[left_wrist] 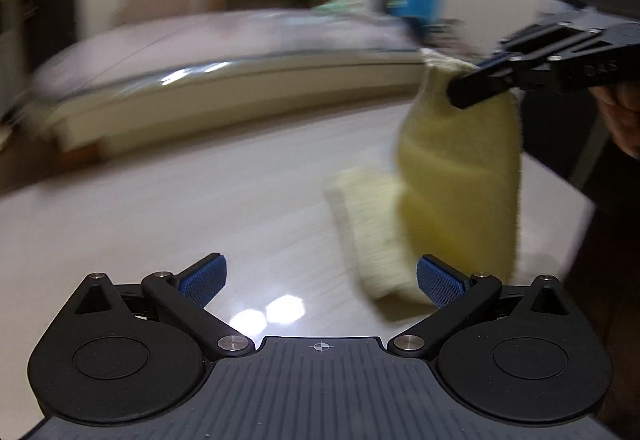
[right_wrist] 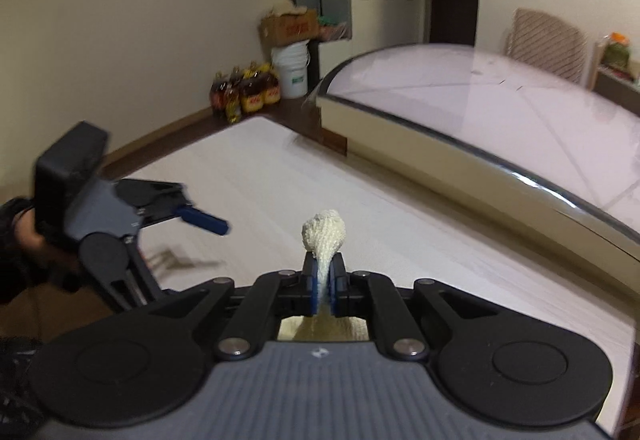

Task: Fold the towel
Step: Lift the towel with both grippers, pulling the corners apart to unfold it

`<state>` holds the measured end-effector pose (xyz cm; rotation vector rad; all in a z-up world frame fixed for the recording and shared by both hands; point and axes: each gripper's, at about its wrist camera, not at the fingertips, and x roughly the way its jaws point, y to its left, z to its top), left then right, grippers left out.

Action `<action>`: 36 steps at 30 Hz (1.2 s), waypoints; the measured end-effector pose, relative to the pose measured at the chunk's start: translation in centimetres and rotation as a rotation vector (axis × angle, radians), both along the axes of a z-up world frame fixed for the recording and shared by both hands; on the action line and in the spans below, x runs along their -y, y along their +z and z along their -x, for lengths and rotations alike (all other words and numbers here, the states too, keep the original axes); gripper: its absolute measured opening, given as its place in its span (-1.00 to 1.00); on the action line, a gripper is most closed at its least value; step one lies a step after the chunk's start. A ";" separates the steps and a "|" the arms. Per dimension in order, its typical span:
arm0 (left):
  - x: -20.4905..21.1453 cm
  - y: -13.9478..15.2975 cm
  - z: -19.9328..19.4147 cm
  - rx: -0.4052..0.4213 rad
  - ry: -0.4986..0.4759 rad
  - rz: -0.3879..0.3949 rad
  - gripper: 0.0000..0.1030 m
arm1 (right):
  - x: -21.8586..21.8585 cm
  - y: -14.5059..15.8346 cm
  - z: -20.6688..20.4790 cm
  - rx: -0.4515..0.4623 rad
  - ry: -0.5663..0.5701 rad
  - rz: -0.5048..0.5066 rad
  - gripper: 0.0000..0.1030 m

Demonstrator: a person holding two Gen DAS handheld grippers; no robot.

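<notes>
Pads of the right gripper [right_wrist: 325, 280] are pinched tight on a bunched corner of the towel [left_wrist: 460, 175], which hangs limp above the pale table [left_wrist: 200, 207], its lower end trailing there; the left gripper [left_wrist: 320, 280] stands spread and empty beside it. Soft, light, floppy terry, I judge; best taken at a free corner; no legible writing anywhere.

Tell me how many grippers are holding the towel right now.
1. The right gripper pinches the yellow towel, which hangs from it; the left gripper is open and empty beside it.
</notes>
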<state>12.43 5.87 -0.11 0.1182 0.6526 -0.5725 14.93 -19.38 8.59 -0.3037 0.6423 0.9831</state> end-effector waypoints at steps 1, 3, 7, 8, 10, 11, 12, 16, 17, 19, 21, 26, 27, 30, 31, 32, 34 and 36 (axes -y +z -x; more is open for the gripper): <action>0.3 0.1 -0.2 0.012 -0.054 -0.008 1.00 | 1.0 0.1 0.8 0.000 -0.010 -0.013 -0.88; 1.3 0.3 -0.7 0.050 -0.159 -0.040 1.00 | 2.1 0.1 1.9 -0.003 -0.027 -0.035 -0.88; 3.4 0.3 -2.2 0.081 -0.300 -0.103 1.00 | 5.2 -0.6 5.0 -0.016 -0.091 -0.066 -0.88; 3.9 0.3 -2.7 0.082 -0.349 -0.113 1.00 | 6.2 -1.0 5.7 -0.026 -0.119 -0.078 -0.88; 4.6 0.1 -3.6 0.088 -0.408 -0.130 1.00 | 6.7 -2.1 6.1 -0.036 -0.158 -0.096 -0.88; 4.9 -0.1 -4.2 0.088 -0.439 -0.143 1.00 | 6.9 -2.4 6.2 -0.040 -0.170 -0.100 -0.88; 5.1 -0.3 -4.6 0.087 -0.456 -0.152 1.00 | 7.6 -2.8 6.4 -0.045 -0.189 -0.112 -0.88; 5.7 -0.9 -6.7 0.056 -0.503 -0.160 1.00 | 8.7 -3.8 6.9 -0.059 -0.211 -0.147 -0.88; 5.9 -0.9 -7.5 0.037 -0.513 -0.149 1.00 | 8.9 -4.1 6.9 -0.068 -0.213 -0.154 -0.88; 6.3 -0.8 -9.2 -0.019 -0.542 -0.108 0.99 | 9.3 -4.6 7.0 -0.086 -0.219 -0.168 -0.88; 7.1 -0.7 -10.3 -0.045 -0.561 -0.092 0.95 | 9.2 -5.4 6.8 -0.101 -0.234 -0.177 -0.88; 8.9 -1.1 -12.3 -0.091 -0.613 -0.152 0.43 | 9.8 -6.2 7.1 -0.130 -0.263 -0.196 -0.88; 9.0 -1.2 -12.4 -0.093 -0.619 -0.164 0.42 | 10.0 -6.4 7.1 -0.135 -0.271 -0.198 -0.88; 9.5 -1.4 -13.2 -0.100 -0.632 -0.165 0.43 | 10.3 -6.3 7.5 -0.143 -0.283 -0.198 -0.87; 9.7 -1.5 -13.7 -0.105 -0.640 -0.166 0.43 | 10.4 -6.3 7.6 -0.146 -0.284 -0.198 -0.87; 9.7 -1.5 -14.0 -0.107 -0.644 -0.166 0.42 | 10.3 -6.4 7.7 -0.146 -0.286 -0.197 -0.87; 9.7 -1.5 -14.5 -0.115 -0.652 -0.167 0.35 | 10.4 -6.5 7.7 -0.149 -0.290 -0.195 -0.87; 9.7 -1.7 -15.3 -0.128 -0.668 -0.174 0.13 | 10.5 -6.5 7.8 -0.151 -0.295 -0.194 -0.87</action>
